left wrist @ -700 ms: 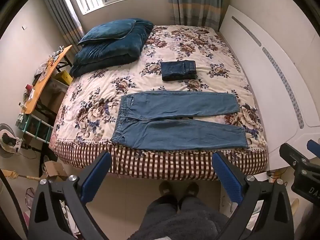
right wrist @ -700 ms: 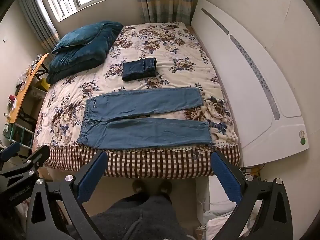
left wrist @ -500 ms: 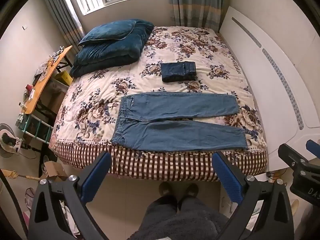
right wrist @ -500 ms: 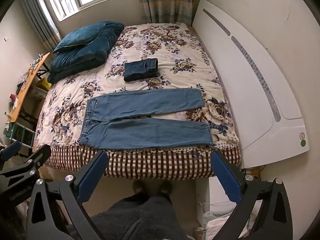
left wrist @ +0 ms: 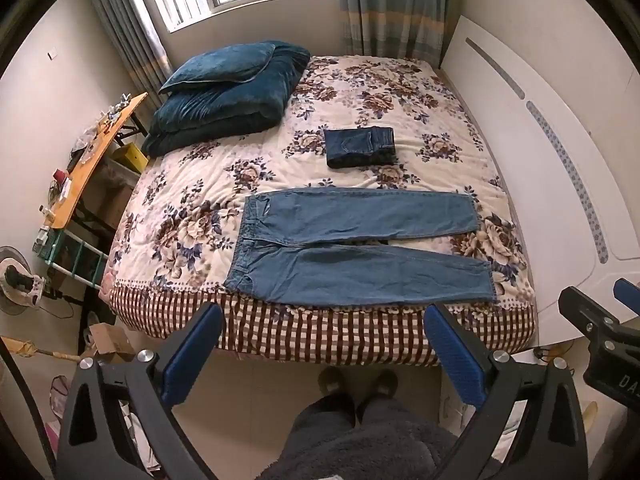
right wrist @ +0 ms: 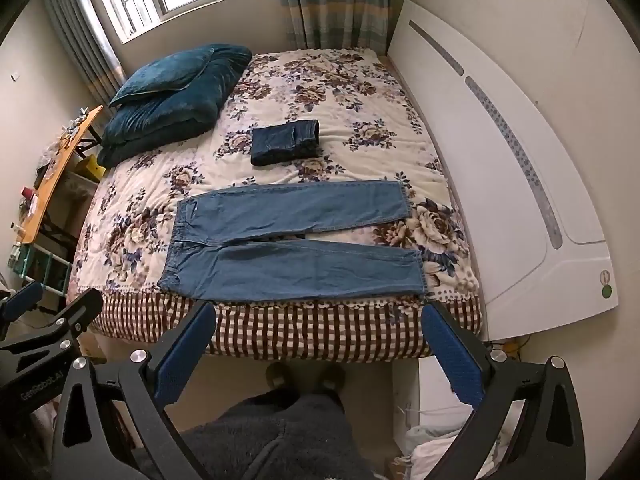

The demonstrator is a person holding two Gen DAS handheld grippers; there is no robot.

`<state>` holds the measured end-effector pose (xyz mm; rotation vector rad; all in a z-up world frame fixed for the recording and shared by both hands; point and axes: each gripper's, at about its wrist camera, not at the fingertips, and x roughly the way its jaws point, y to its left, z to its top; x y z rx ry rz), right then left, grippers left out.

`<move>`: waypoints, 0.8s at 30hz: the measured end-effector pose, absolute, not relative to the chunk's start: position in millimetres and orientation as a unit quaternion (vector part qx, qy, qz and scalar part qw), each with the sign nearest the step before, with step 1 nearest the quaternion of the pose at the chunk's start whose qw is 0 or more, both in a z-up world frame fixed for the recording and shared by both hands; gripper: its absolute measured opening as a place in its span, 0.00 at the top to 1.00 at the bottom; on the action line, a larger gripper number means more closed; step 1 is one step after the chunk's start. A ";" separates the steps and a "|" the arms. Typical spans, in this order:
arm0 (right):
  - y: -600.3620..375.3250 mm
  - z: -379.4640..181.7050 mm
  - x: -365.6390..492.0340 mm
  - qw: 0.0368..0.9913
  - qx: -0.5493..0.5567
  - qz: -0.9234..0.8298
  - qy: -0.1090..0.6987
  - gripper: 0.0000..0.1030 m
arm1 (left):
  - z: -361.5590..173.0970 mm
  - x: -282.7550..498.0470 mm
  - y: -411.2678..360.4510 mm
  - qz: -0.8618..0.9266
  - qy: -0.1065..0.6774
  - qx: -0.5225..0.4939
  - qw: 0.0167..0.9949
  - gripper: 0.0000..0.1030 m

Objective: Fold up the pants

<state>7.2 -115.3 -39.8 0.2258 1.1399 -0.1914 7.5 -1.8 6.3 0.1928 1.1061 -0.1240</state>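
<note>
Light blue jeans point(left wrist: 352, 248) lie flat on the floral bed point(left wrist: 192, 208), waistband to the left, legs spread toward the right, near the bed's front edge; they also show in the right wrist view point(right wrist: 288, 244). A dark folded pair of jeans point(left wrist: 360, 147) lies farther back on the bed, also in the right wrist view point(right wrist: 286, 142). My left gripper point(left wrist: 324, 344) is open and empty, held above the floor in front of the bed. My right gripper point(right wrist: 318, 344) is open and empty at the same distance.
A dark blue pillow and folded quilt point(left wrist: 228, 92) sit at the bed's back left. A white headboard point(left wrist: 552, 152) stands along the right. An orange cluttered table point(left wrist: 92, 160) stands left of the bed. The person's legs and slippers point(left wrist: 356, 384) are below me.
Both grippers have moved slightly, so the bed and jeans sit a little lower in the views. Nothing was grasped and both stay open.
</note>
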 end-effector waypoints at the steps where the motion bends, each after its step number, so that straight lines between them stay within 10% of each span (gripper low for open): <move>1: -114.6 -40.1 7.6 0.832 0.106 -0.090 0.538 0.00 | 7.0 8.8 -2.3 -0.058 0.524 0.092 0.845 0.00; 24: -107.9 -32.2 15.3 0.835 0.101 -0.078 0.535 0.00 | 12.4 13.6 1.0 -0.061 0.521 0.088 0.847 0.00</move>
